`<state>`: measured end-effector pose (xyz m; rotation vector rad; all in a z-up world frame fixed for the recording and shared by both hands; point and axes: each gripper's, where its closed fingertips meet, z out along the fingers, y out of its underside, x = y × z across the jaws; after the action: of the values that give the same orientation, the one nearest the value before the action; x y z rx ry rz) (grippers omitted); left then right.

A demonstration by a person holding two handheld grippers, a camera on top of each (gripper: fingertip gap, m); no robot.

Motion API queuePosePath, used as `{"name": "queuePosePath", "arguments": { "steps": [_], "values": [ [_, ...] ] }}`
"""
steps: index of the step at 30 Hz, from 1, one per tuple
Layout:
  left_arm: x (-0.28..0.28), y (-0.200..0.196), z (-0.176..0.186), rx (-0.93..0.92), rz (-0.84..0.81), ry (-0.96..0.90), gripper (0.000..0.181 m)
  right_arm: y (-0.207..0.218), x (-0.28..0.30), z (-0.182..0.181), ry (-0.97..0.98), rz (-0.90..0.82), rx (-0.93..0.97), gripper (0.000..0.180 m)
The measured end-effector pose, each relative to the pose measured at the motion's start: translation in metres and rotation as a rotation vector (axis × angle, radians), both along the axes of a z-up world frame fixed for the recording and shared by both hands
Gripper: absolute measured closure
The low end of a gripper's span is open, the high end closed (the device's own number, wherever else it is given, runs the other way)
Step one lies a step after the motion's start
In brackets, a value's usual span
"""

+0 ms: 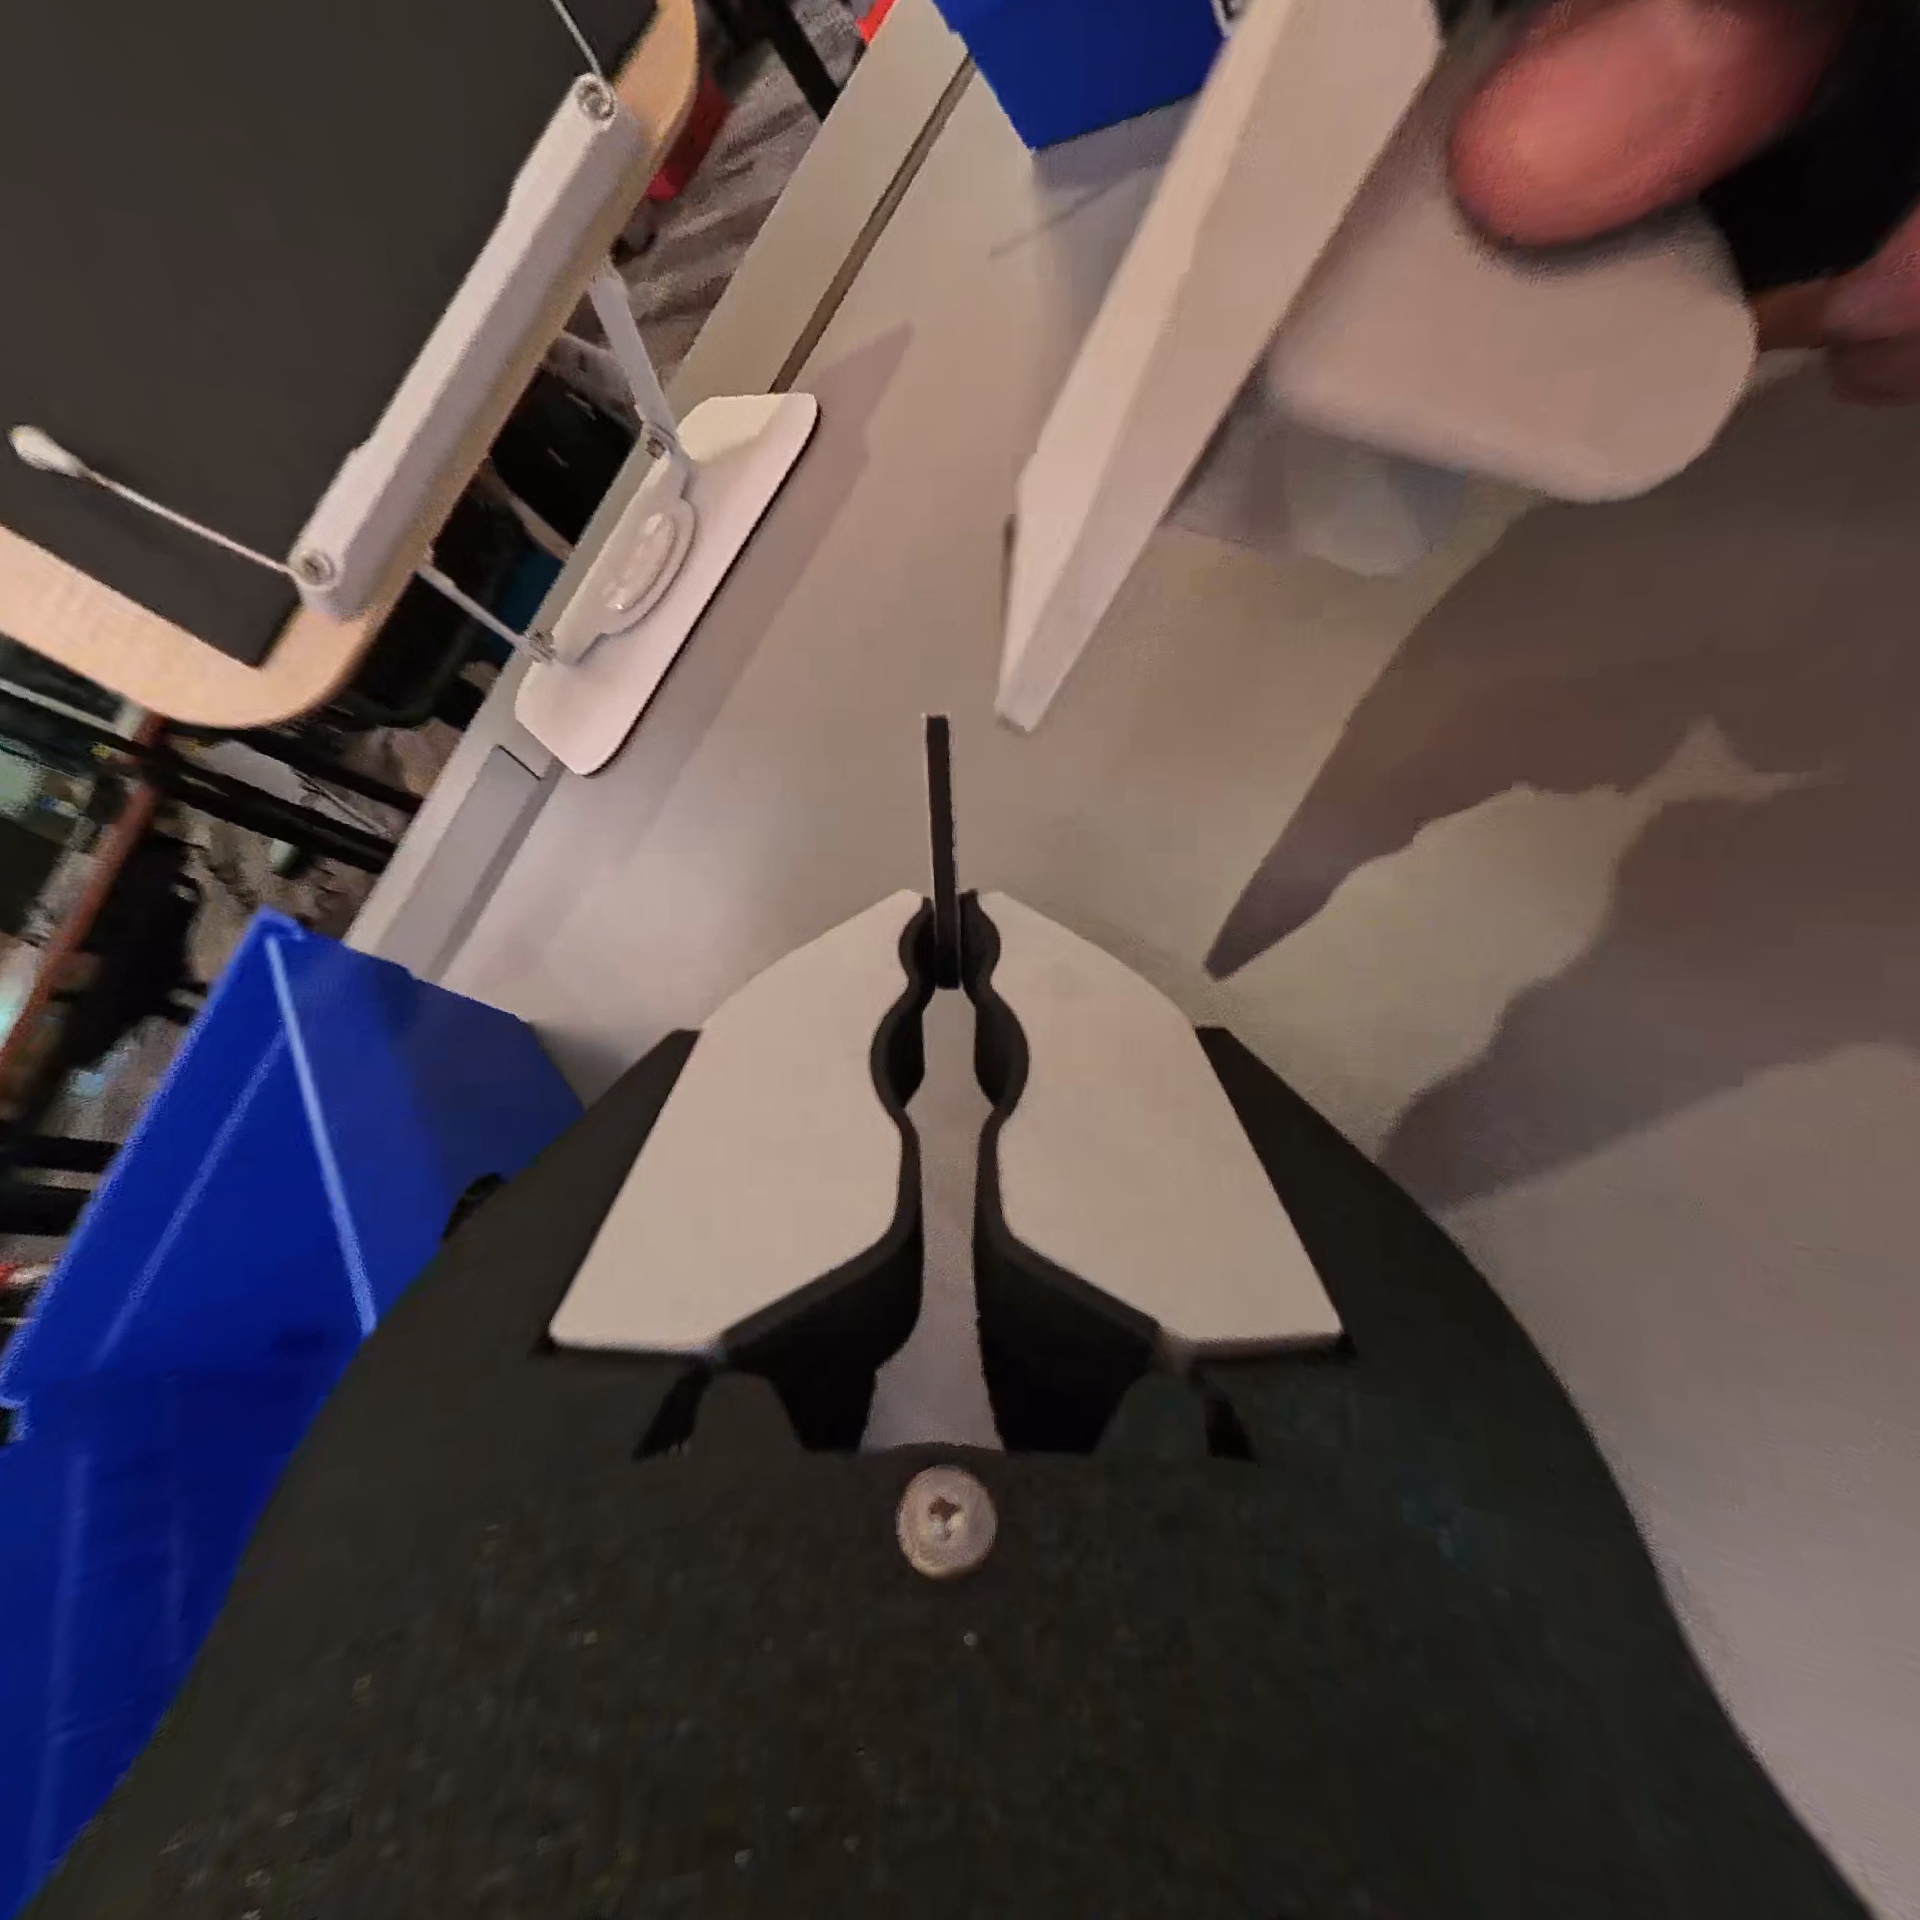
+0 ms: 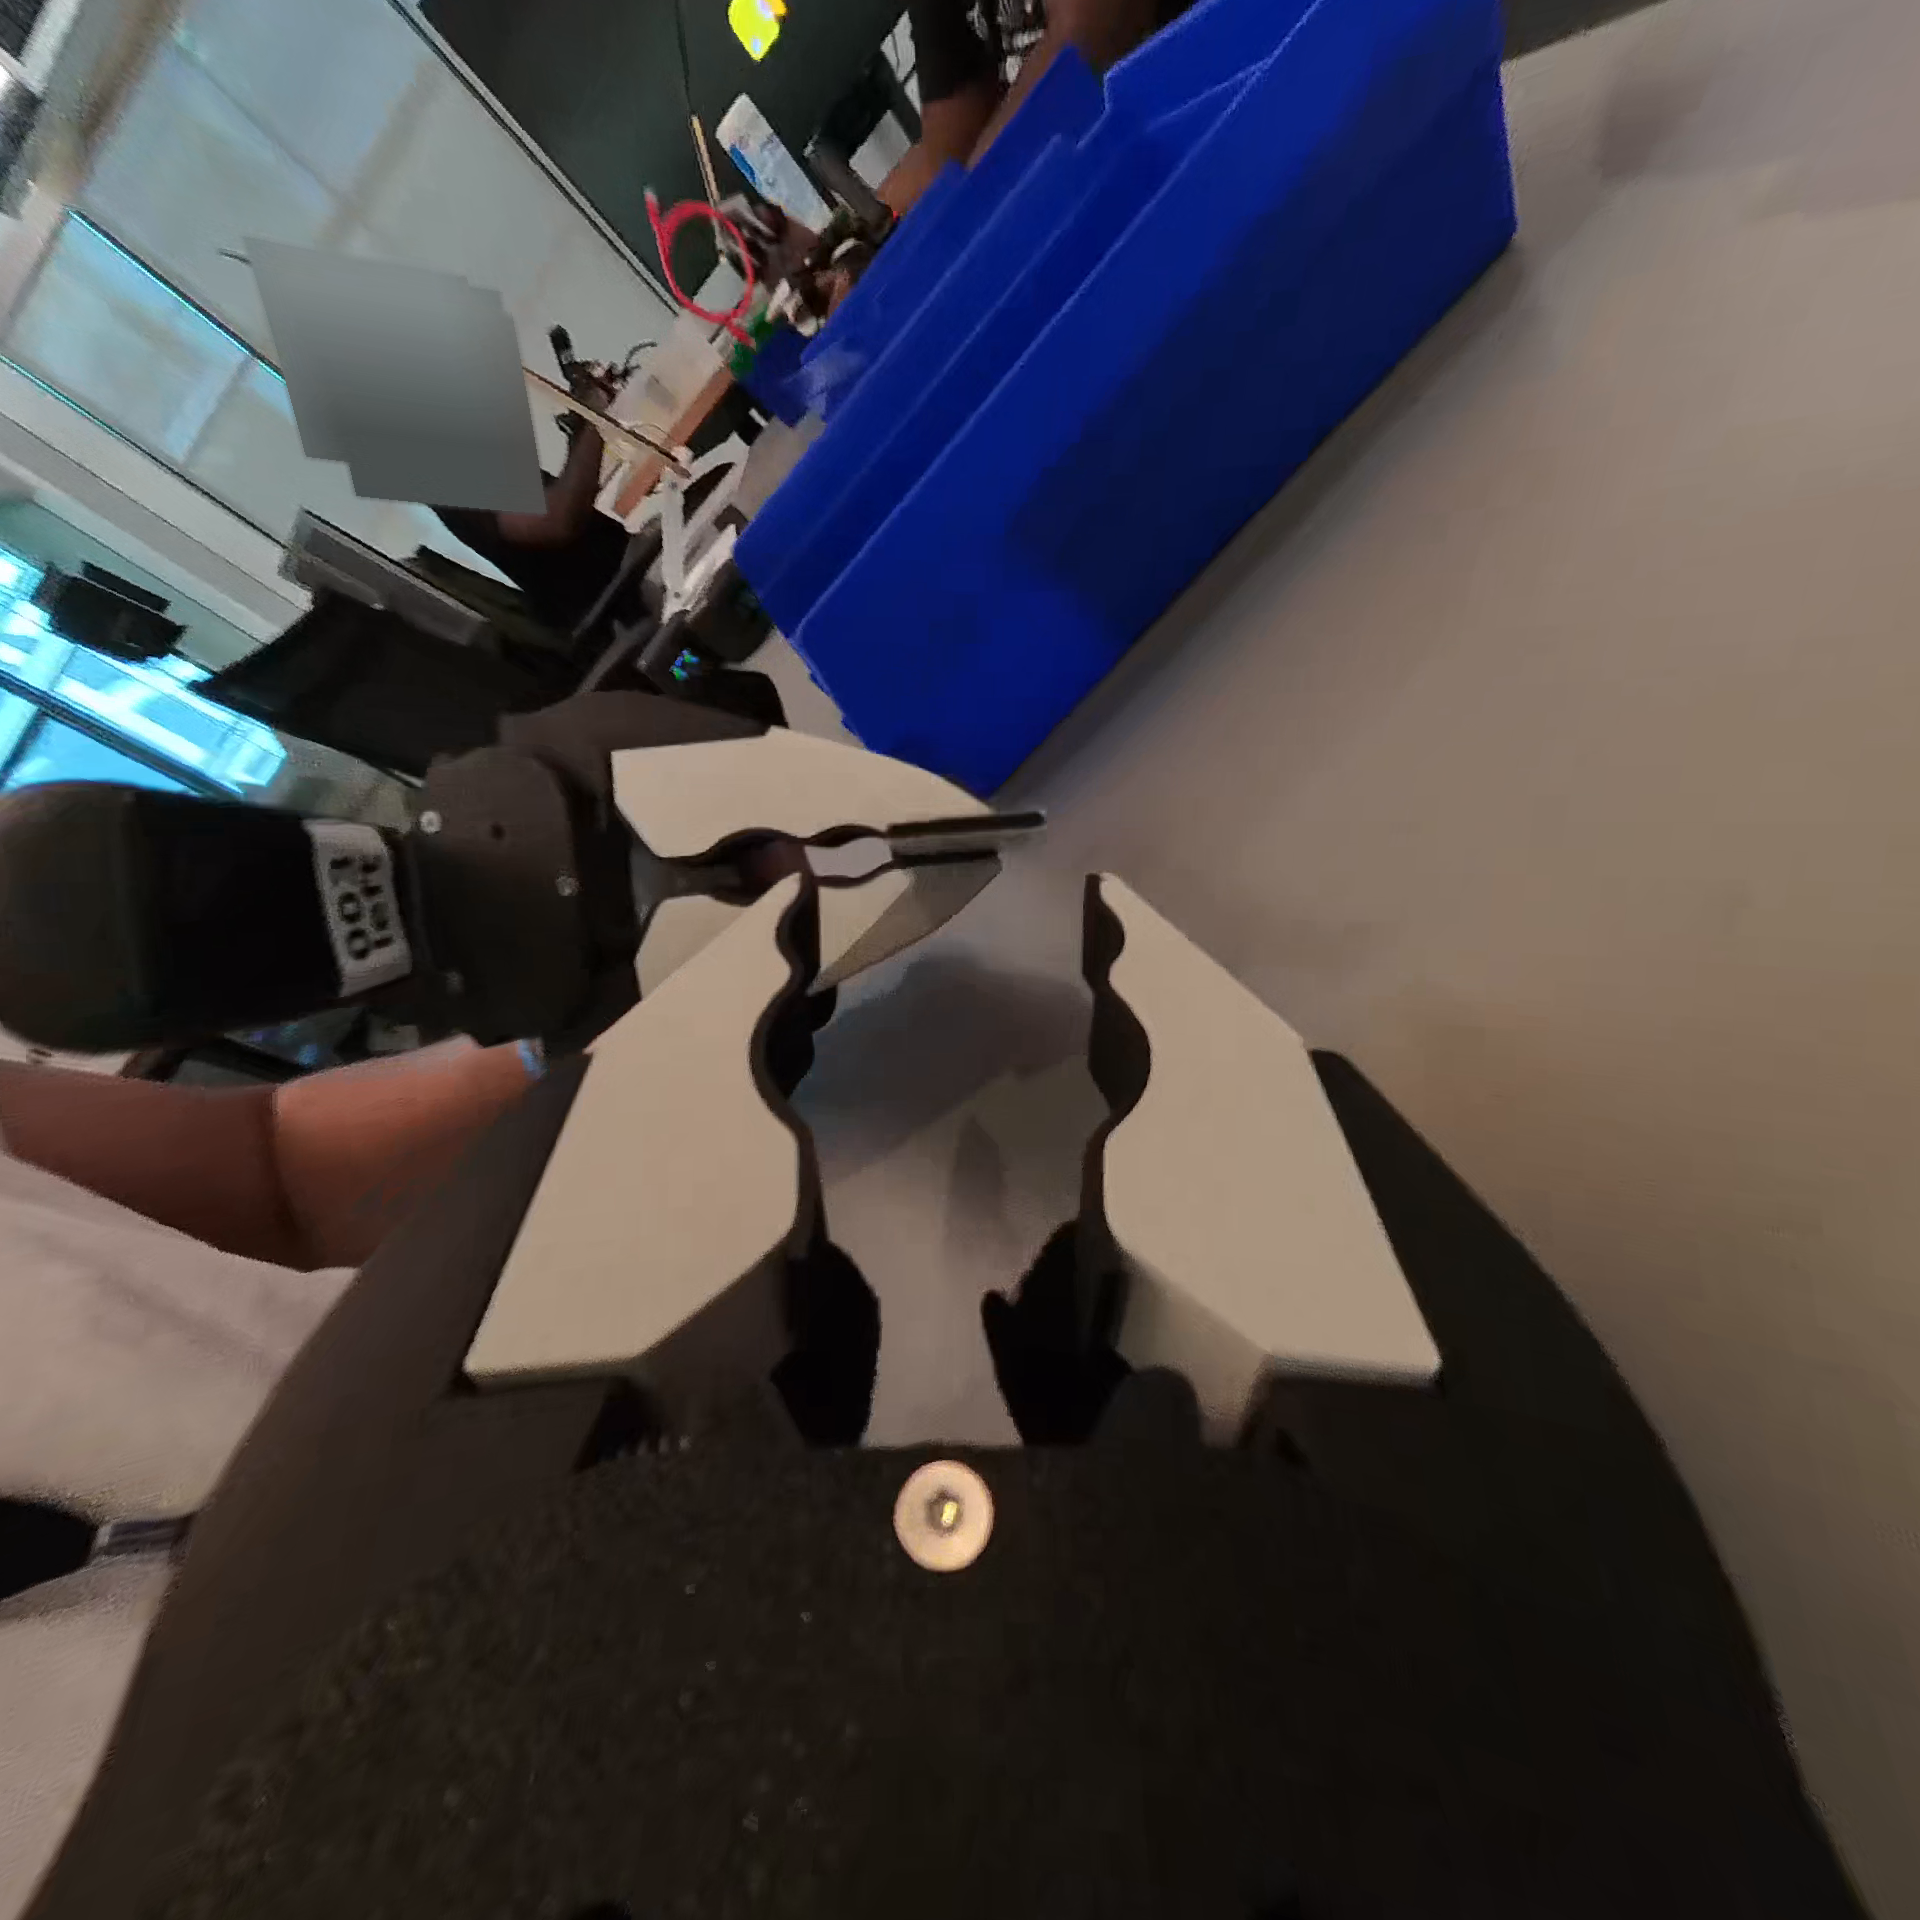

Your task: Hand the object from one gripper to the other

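Left gripper [image 1: 943, 940] is pinching a thin black flat object [image 1: 940, 821] right at its fingertips, centre of frame, sticking out edge-on. Right gripper [image 2: 948, 914] sits wide and empty just below it. With so little exposed, I'd guess a slightly off approach bumps fingers or drops it onto the table [image 2: 1558, 831].

The thin black object's [image 1: 941, 831] inner end is hidden between the left gripper's [image 1: 943, 940] fingertips, the right gripper [image 1: 1351, 364] is blurred and cut off, and blue bins [image 2: 1143, 416] run past edges.
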<state>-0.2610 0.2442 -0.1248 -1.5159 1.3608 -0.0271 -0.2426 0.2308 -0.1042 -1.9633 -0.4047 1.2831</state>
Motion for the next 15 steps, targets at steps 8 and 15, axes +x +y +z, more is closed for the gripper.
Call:
{"name": "queuePosePath", "arguments": {
  "steps": [8,15],
  "values": [
    [0.016,-0.018,0.006,0.061,-0.056,0.015,0.177,-0.006,-0.007,-0.001,0.015,0.043,0.055,0.147],
    [0.028,-0.035,0.001,-0.255,-0.127,-0.206,0.124,-0.002,0.021,0.014,0.339,0.072,-0.101,0.148]
  ]
}}
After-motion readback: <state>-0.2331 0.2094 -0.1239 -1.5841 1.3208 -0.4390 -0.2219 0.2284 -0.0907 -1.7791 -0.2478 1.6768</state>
